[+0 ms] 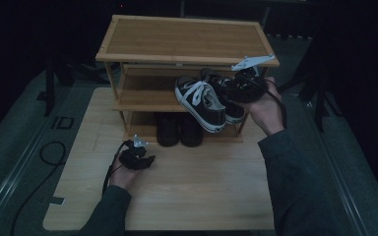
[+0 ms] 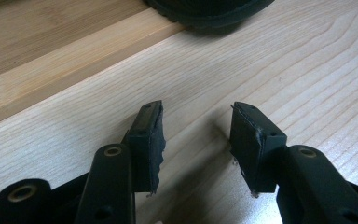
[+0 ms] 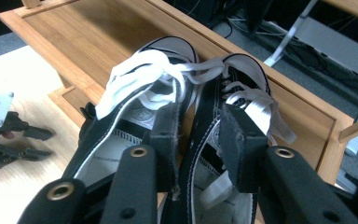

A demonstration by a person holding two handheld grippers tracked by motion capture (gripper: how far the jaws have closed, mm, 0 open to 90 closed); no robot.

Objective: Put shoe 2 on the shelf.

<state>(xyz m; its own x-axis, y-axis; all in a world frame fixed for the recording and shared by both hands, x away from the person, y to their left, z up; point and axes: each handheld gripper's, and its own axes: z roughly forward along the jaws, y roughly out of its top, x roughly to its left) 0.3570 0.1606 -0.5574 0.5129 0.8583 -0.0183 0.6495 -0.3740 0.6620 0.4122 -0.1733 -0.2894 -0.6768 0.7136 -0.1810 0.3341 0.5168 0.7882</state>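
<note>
Right hand-held gripper (image 3: 198,140) pinches the touching inner walls of both sneakers (image 1: 206,98), held at the shoe rack's (image 1: 187,37) middle shelf. Black shoes (image 1: 179,129) occupy bottom shelf. Left hand-held gripper (image 2: 196,140) spread, empty, on worktop (image 1: 202,187).

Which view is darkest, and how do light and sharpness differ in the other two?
High view: dim overall, surroundings nearly black, rack still readable. Left gripper view: bright, table grain sharp, soft shadows beneath the jaws. Right gripper view: evenly lit, sneakers clear, near jaws slightly soft.
</note>
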